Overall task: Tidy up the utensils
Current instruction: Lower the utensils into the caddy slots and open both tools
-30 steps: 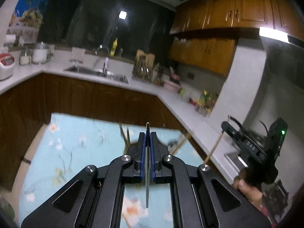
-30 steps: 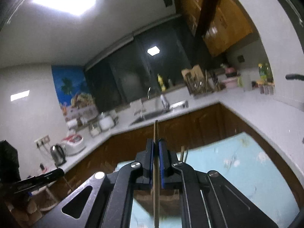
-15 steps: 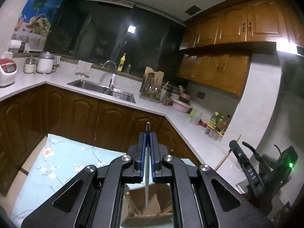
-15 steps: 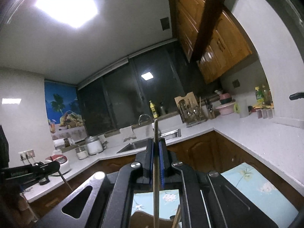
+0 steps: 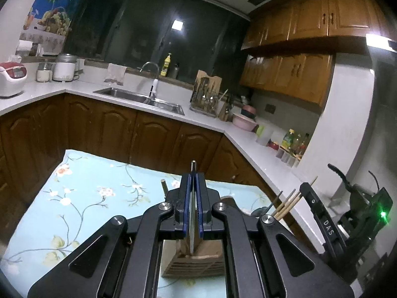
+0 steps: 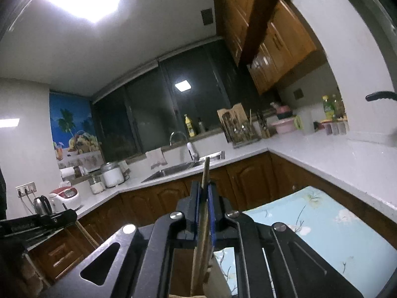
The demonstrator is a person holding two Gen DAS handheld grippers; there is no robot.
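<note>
My left gripper (image 5: 193,176) is shut on a thin metal utensil (image 5: 191,226), held upright with its lower end in a wooden slotted holder (image 5: 196,260) on the floral tablecloth (image 5: 82,203). My right gripper (image 6: 204,188) is shut on a wooden chopstick (image 6: 201,226), whose lower end runs down toward the holder's top edge (image 6: 193,294). The right gripper also shows at the right of the left wrist view (image 5: 347,226), with several wooden chopsticks (image 5: 289,202) sticking up beside it.
The light blue floral tablecloth (image 6: 330,226) covers a table in front of brown cabinets (image 5: 111,131). A white L-shaped counter (image 5: 248,144) carries a sink (image 5: 141,96), a rice cooker (image 5: 11,78), a dish rack (image 5: 206,94) and bottles (image 5: 292,144).
Both cameras tipped up and then back down, so the table and holder returned into view below. Both grippers stayed shut on their utensils and now sit lower, over the holder.
</note>
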